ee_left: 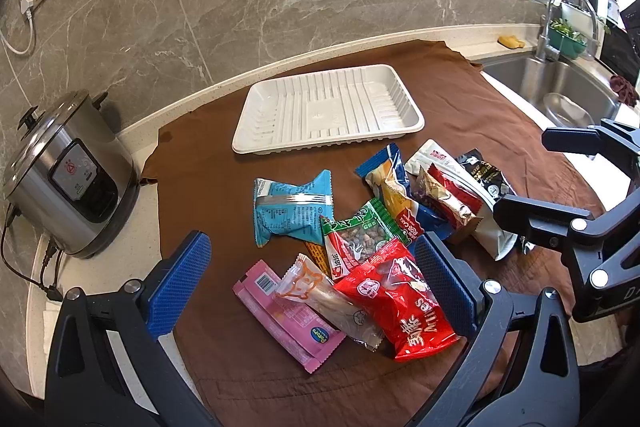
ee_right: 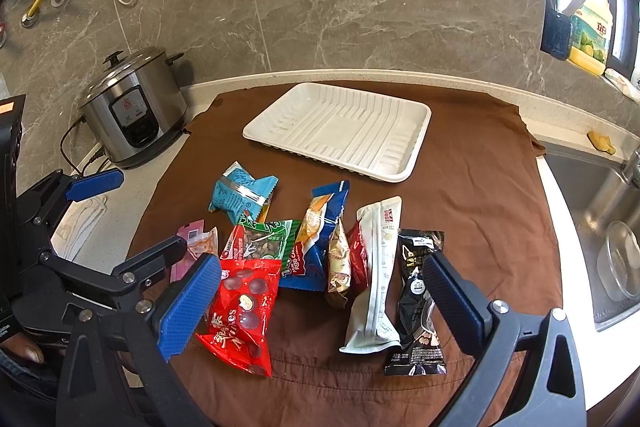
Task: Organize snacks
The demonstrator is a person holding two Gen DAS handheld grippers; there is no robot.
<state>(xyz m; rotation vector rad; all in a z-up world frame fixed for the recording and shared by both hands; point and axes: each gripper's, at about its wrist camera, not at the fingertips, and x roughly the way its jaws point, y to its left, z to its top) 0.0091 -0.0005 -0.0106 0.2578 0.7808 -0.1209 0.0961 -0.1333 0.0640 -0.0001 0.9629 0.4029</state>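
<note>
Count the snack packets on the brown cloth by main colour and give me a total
Red: 2, the big red bag and a slim red packet
Blue: 2
Green: 1
Pink: 1
Clear: 1
Gold: 1
White: 1
Black: 1
Total: 10, all off the white tray

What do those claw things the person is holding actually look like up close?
Each hand-held gripper is a black frame of angular struts joined by silver bolts. The left hand-held gripper and the right hand-held gripper each end in two flat fingers faced with blue, finely dimpled pads. White lettering marks the right one's body, too cropped to read. No cables show on them.
</note>
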